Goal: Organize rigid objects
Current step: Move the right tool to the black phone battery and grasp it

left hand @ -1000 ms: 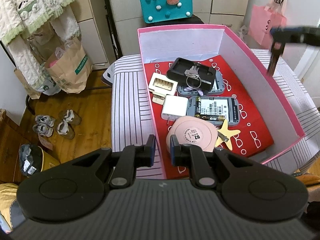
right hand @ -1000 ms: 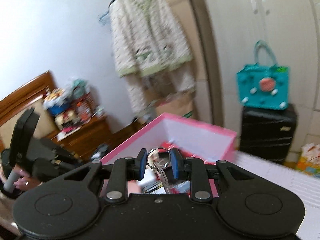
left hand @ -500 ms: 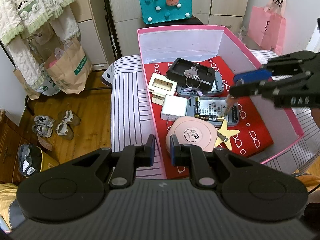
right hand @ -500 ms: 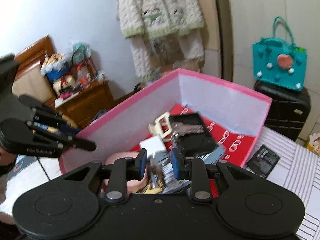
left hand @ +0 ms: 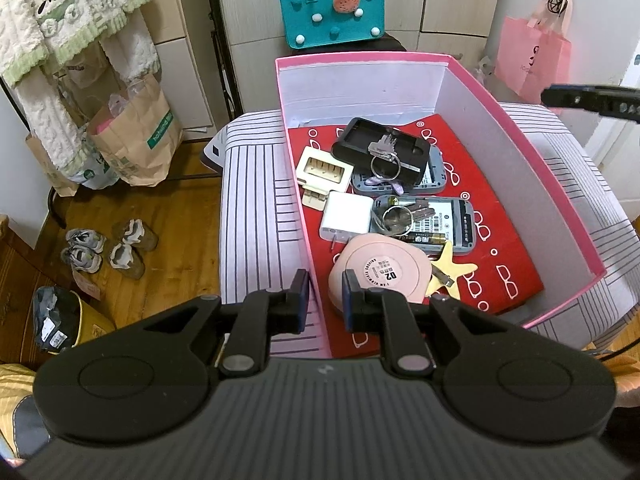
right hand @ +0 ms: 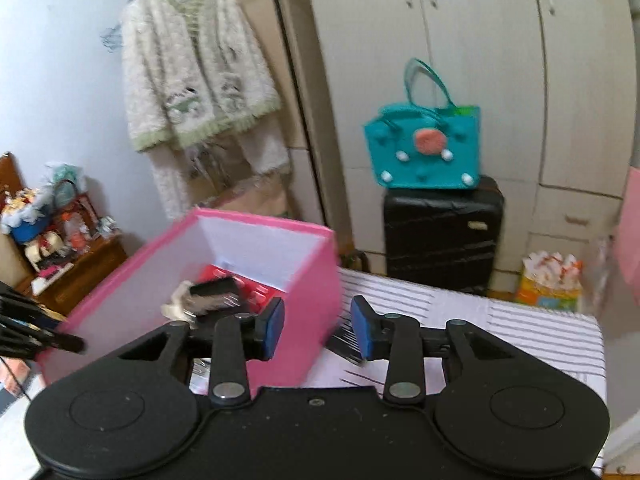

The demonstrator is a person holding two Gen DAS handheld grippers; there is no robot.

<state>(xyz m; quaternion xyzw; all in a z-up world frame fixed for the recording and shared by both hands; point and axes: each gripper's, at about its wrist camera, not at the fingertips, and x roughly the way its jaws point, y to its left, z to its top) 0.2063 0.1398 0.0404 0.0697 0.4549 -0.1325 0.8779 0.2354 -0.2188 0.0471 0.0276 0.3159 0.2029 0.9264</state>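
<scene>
A pink box (left hand: pixel 520 128) with a red patterned floor stands on a striped table (left hand: pixel 256 216). In it lie a key ring (left hand: pixel 402 216) on a grey battery case (left hand: pixel 448 220), a second key ring (left hand: pixel 384 160) on a black tray (left hand: pixel 360 136), a white charger (left hand: pixel 346 218), a pink round disc (left hand: pixel 380 272), a yellow star (left hand: pixel 454 266) and a cream holder (left hand: pixel 324 168). My left gripper (left hand: pixel 323 300) hovers open and empty at the box's near left corner. My right gripper (right hand: pixel 318 330) is open and empty beside the box (right hand: pixel 312 280), and a dark flat object (right hand: pixel 344 344) lies between its fingers.
A teal bag (right hand: pixel 424 152) sits on a black suitcase (right hand: pixel 440 236) behind the table. A pink paper bag (left hand: pixel 532 60) hangs at the right. Paper bags (left hand: pixel 132 136) and shoes (left hand: pixel 104 244) are on the wood floor at the left.
My right gripper carried the key ring into the box, let it go onto the grey battery case, opened, and drew back out to the box's right side. The left gripper stayed put.
</scene>
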